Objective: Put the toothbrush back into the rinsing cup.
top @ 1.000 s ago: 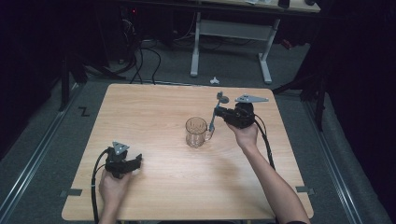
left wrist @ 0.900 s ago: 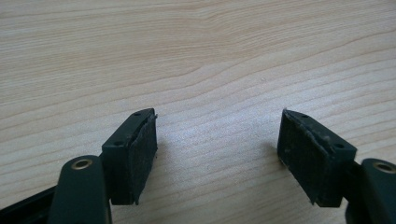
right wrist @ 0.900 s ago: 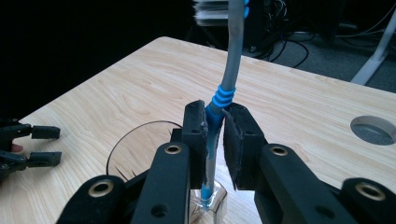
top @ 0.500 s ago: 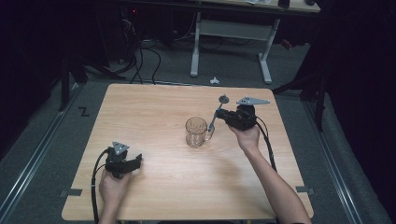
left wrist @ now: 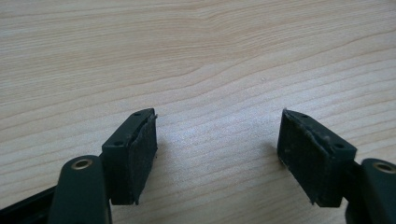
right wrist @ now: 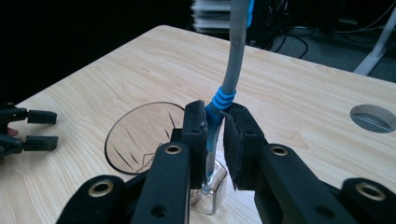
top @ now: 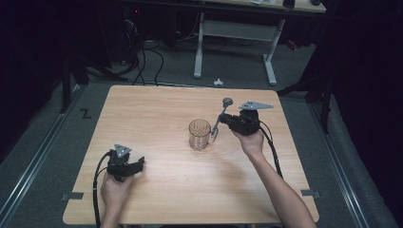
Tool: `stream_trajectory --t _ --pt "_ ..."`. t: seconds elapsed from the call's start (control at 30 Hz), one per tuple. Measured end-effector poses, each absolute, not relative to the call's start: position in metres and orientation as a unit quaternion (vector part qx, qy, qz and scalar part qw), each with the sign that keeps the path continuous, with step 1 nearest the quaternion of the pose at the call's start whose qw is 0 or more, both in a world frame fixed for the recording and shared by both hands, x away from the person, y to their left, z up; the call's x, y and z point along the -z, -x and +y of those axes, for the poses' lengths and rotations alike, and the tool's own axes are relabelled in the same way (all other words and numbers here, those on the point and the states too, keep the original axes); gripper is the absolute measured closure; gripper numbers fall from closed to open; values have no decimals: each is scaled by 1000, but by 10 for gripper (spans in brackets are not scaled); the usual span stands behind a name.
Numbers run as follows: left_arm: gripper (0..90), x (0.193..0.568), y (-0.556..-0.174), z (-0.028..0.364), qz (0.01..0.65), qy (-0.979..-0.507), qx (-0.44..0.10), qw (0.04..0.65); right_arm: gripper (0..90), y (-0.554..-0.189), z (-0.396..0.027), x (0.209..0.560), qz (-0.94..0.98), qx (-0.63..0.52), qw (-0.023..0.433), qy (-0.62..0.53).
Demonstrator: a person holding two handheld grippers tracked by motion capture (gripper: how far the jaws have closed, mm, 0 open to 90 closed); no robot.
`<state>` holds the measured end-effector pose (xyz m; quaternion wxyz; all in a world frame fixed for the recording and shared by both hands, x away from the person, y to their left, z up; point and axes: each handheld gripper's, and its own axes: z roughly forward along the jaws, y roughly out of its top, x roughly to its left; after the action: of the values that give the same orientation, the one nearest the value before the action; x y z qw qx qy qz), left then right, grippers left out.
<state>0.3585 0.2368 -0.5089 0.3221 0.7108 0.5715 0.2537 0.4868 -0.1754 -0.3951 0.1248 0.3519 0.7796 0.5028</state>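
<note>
The right gripper (right wrist: 215,140) has its jaws clamped on a toothbrush (right wrist: 232,70) rising between them just beside the glass mug (top: 199,134), so lowering it into the mug seems next, while the left gripper (left wrist: 217,144) rests with jaws open on the surface (top: 157,114).

Between the earlier pictures and now almost nothing changes. In the high view the right gripper (top: 219,126) and the grey-and-blue brush (top: 222,113) clamped in its jaws show at most a hair's drift towards the person. That drift is too slight to call a move. The brush's lean over the glass mug (top: 199,135) reads the same, and its lower end is no deeper beside the mug's handle. The left gripper (top: 139,164) shows no shift on the table (top: 157,109), and no new thing appears there.
</note>
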Motion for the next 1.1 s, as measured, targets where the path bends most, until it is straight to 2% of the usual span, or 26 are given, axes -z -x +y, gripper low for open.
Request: stream_trajectory --t 1.1 --pt "290 509 -359 237 572 -711 -254 322 793 -488 -167 408 796 -478 121 -350"
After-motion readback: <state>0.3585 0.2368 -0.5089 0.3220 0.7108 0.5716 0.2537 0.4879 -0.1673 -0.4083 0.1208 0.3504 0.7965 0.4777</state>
